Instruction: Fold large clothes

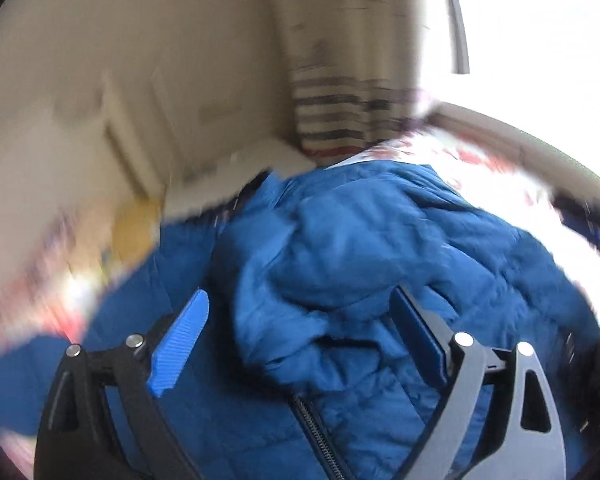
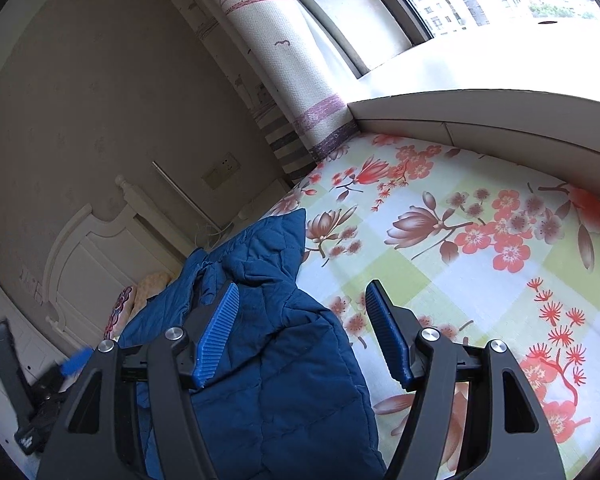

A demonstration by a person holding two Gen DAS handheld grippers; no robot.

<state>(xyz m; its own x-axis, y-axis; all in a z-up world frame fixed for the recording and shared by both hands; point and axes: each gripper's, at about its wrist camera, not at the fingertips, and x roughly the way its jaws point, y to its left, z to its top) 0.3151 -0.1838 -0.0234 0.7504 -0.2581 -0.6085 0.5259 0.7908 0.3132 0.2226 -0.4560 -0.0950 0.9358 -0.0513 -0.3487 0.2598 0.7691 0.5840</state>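
A blue quilted jacket (image 1: 340, 240) lies bunched on the bed, its zipper (image 1: 316, 436) running down toward the camera in the left wrist view. My left gripper (image 1: 300, 294) hovers over it with its jaws wide apart; a hump of fabric rises between the blue pads (image 1: 184, 344), and neither pad presses on it. The picture is smeared by motion. In the right wrist view the jacket (image 2: 268, 360) lies along the left side of the bed. My right gripper (image 2: 303, 285) stands open above the jacket's right edge, its left pad (image 2: 220, 332) over the cloth and the other over the sheet.
A floral bedsheet (image 2: 460, 240) covers the mattress to the right of the jacket. A white headboard (image 2: 88, 264) and a pillow (image 2: 148, 288) are at the left. A patterned curtain (image 2: 300, 80) hangs in the corner beside a white ledge (image 2: 480, 120) under the window.
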